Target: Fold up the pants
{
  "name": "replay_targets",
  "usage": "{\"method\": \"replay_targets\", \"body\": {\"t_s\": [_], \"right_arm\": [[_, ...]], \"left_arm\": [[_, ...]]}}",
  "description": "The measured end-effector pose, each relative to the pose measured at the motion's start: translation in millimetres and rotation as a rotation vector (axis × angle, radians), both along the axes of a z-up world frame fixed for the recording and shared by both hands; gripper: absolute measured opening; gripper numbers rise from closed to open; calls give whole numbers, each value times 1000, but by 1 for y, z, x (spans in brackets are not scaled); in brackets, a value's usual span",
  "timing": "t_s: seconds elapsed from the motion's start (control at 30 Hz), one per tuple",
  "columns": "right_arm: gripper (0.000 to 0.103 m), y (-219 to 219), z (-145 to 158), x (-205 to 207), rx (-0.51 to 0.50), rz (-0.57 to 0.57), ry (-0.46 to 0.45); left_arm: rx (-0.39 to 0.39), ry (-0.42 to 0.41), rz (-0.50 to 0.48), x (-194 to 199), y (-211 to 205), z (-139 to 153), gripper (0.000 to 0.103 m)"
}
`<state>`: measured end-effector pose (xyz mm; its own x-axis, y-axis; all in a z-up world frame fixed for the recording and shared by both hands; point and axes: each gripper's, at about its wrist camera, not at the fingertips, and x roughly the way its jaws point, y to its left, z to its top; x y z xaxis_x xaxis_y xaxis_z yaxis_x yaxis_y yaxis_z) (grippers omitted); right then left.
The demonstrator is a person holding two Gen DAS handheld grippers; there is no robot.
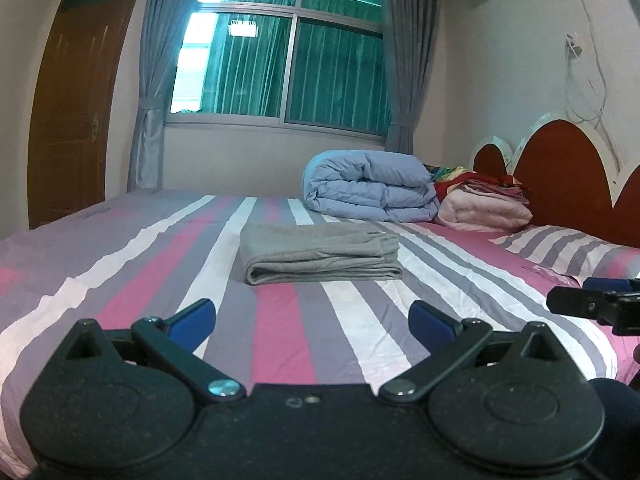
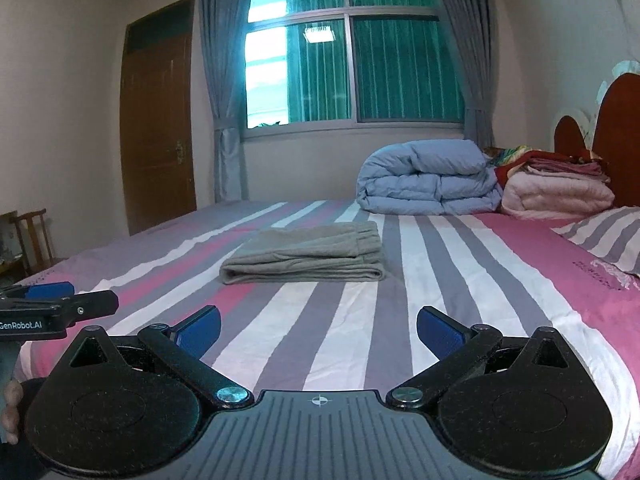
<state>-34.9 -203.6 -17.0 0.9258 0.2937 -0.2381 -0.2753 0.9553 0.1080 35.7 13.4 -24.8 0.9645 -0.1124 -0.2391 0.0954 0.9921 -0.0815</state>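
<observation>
The grey pants lie folded in a neat flat stack on the striped bed, also shown in the right wrist view. My left gripper is open and empty, held above the sheet well in front of the pants. My right gripper is open and empty too, to the right of the left one and equally short of the pants. The right gripper's side shows at the right edge of the left wrist view; the left one shows at the left edge of the right wrist view.
A rolled blue duvet and a pile of pink and red bedding sit at the far side near the red headboard. A striped pillow lies at right. A wooden door, chair and curtained window stand behind.
</observation>
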Motion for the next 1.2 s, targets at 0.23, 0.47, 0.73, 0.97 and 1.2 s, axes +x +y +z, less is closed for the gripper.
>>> {"method": "replay_targets", "body": {"t_s": [0.23, 0.47, 0.73, 0.97, 1.2], "right_arm": [[103, 0, 1, -1, 1, 1, -7], [103, -1, 0, 1, 4, 2, -3], [103, 0, 1, 0, 4, 0, -2], [103, -1, 1, 0, 4, 1, -1], [103, -3, 1, 0, 5, 3, 1]], "left_arm": [[7, -11, 4, -2, -1, 0, 97], [1, -10, 6, -1, 0, 1, 97], [1, -9, 4, -1, 0, 1, 97], [2, -10, 3, -1, -1, 1, 97], [0, -10, 3, -1, -1, 0, 97]]}}
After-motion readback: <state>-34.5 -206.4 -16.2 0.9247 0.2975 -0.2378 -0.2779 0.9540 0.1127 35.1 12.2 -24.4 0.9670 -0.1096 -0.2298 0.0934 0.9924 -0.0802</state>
